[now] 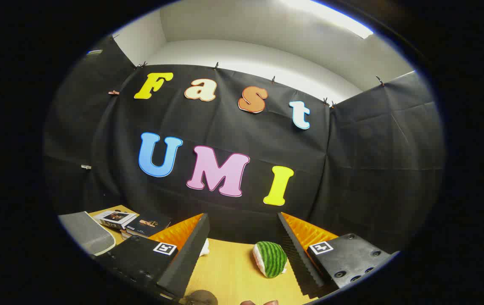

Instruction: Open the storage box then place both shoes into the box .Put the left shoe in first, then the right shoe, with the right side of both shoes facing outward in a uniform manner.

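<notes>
Gripper point(242, 250) standing released with fingers spread wide, green-striped watermelon toy point(270, 259) lying on the wooden counter point(229, 271) between them, books point(134, 222) sitting lower left of frame

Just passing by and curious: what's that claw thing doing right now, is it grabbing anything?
Gripper: open, fingers spread apart, holding nothing; a green striped watermelon toy lies between them on the table.

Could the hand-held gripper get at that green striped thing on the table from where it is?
Probably yes. The hand-held gripper has its fingers spread wide with nothing between them, and the green striped shoe lies on the bare wooden table in the gap, close to the right-hand finger. Nothing stands in front of it.
</notes>
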Tool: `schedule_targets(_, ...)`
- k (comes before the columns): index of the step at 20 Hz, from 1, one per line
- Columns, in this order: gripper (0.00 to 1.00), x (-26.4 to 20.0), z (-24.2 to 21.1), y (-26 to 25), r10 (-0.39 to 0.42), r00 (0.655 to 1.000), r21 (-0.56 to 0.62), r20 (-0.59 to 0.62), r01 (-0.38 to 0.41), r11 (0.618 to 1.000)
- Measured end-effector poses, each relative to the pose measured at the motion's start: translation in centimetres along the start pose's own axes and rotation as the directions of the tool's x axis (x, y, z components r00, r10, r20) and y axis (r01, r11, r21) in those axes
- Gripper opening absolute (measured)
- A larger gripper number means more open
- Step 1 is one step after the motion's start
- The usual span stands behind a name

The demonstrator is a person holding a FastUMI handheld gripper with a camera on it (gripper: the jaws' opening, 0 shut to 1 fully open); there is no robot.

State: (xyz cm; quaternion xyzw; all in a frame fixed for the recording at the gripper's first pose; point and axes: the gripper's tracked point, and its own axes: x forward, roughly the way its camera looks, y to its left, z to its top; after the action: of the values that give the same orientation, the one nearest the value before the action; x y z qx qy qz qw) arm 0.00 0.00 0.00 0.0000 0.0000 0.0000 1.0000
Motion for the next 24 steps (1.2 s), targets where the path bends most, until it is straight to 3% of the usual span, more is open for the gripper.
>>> schedule_targets(24,0.97,-0.7,-0.7,7.4,0.117,0.992,-0.028,-0.042,-0.118,0.993)
